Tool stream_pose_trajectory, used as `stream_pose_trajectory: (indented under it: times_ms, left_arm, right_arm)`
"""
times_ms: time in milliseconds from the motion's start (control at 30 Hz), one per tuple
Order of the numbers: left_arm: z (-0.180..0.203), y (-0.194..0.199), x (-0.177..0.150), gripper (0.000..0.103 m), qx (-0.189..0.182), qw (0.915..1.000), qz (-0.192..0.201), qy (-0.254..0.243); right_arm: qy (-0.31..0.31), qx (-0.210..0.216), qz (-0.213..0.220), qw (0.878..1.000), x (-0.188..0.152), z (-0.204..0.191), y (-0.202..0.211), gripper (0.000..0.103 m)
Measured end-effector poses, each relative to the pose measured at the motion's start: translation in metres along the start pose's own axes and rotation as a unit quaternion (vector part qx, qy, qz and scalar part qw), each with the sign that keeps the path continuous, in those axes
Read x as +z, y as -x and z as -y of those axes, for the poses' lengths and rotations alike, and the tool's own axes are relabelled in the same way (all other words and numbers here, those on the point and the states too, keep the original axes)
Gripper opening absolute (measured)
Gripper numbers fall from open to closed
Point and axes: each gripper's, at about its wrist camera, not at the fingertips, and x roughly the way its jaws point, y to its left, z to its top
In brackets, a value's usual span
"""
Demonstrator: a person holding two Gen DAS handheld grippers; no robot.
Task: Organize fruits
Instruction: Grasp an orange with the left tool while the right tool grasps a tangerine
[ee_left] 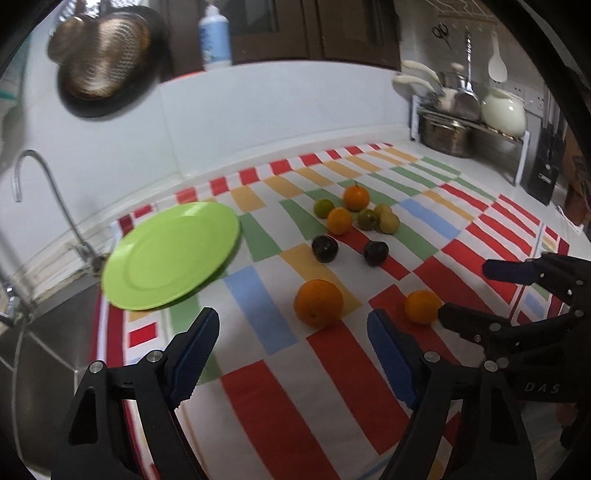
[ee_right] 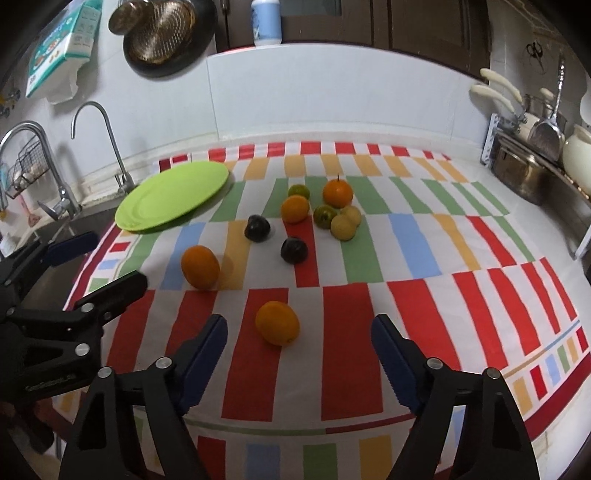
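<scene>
A green plate (ee_left: 170, 254) (ee_right: 173, 195) lies empty at the far left of the striped cloth (ee_left: 332, 387) (ee_right: 351, 332). A large orange (ee_left: 318, 302) (ee_right: 200, 266) sits just beyond my open left gripper (ee_left: 291, 315) (ee_right: 118, 258). A smaller orange (ee_left: 423, 306) (ee_right: 277, 323) rests on the cloth just ahead of my open right gripper (ee_right: 300, 321) (ee_left: 464, 291), clear of both pads. Two dark plums (ee_left: 325, 249) (ee_right: 293, 250) lie mid-cloth. Behind them is a cluster of oranges (ee_left: 356, 197) (ee_right: 338, 192), green fruits (ee_left: 367, 219) and yellow fruits (ee_right: 343, 227).
A steel sink (ee_left: 48, 350) with faucets (ee_right: 107, 122) drops off left of the cloth. A dish rack with a steel pot (ee_left: 443, 136) (ee_right: 524, 173) and a cream jar (ee_left: 504, 110) stands at the back right beside a knife block (ee_left: 546, 170). A strainer (ee_right: 162, 33) hangs on the wall.
</scene>
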Motion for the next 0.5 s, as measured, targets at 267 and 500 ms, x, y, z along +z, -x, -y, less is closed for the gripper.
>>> stream_pose_trajectory:
  times_ms: [267,500]
  left_arm:
    - [-0.001,-0.032,0.001,0.075,-0.034,0.9988,-0.032,-0.014]
    - [0.002,-0.048,0.004,0.071,-0.049,0.9980,-0.038,-0.015]
  right_arm:
    - [-0.003,0.011,-0.029,1.000,-0.002,-0.003,-0.025,0.060]
    - [0.000,0.026,-0.040,0.999,-0.003,-0.008,-0.037,0.050]
